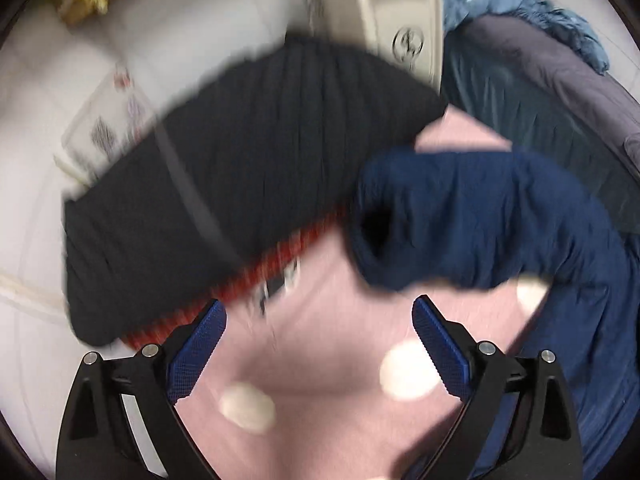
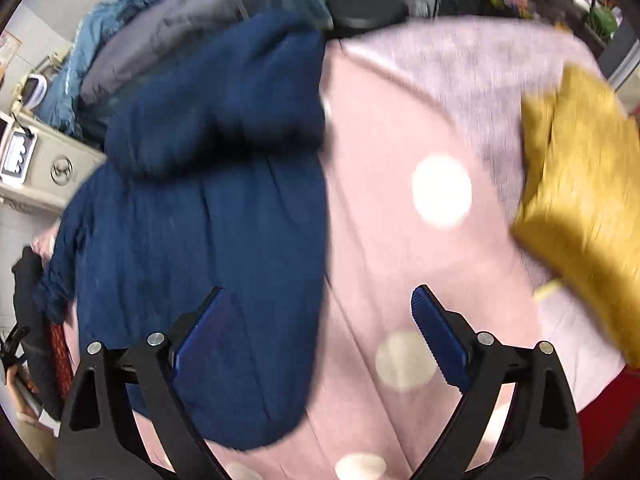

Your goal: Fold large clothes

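A navy blue garment lies on a pink sheet with white dots. In the left wrist view it lies at the right, with one sleeve opening facing the camera. A black garment with a red striped edge lies to its left. My left gripper is open and empty above the pink sheet, just short of both garments. My right gripper is open and empty, its left finger over the navy garment's edge. Both views are blurred.
A mustard yellow garment lies at the right on the pink sheet. A cream cabinet stands behind. A bed with grey and light blue bedding is at the back. A patterned cloth hangs at the left.
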Action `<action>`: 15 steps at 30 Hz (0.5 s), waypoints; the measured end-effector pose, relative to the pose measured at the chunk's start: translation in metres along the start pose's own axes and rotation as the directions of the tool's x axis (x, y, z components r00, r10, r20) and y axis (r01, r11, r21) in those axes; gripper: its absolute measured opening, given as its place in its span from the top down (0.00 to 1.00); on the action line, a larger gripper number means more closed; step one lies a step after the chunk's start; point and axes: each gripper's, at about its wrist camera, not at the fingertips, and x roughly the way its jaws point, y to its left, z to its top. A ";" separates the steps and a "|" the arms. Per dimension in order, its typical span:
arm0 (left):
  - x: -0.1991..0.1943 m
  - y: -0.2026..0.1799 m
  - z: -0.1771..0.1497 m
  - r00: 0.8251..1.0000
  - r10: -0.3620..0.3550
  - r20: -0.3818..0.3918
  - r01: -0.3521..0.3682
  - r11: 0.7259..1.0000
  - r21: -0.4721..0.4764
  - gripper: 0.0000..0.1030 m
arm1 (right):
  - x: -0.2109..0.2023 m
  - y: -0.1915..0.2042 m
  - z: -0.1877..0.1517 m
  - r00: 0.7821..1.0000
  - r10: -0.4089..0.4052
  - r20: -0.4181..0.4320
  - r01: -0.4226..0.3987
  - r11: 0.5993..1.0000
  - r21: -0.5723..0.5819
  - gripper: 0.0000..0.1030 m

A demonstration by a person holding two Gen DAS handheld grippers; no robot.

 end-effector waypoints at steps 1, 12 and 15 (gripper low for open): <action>0.006 0.006 -0.010 1.000 0.012 -0.016 -0.012 1.000 -0.014 0.08 | 0.006 0.000 -0.010 1.000 -0.024 -0.009 0.024 0.999 -0.022 0.11; 0.004 0.033 -0.074 0.965 -0.255 -0.065 0.250 0.965 -0.083 0.06 | 0.050 0.074 -0.030 0.993 -0.094 -0.067 0.069 0.949 -0.307 0.11; 0.002 0.004 -0.099 0.870 -0.476 -0.131 0.479 0.878 -0.005 0.06 | 0.068 0.087 -0.041 0.992 -0.054 -0.111 0.017 0.949 -0.314 0.11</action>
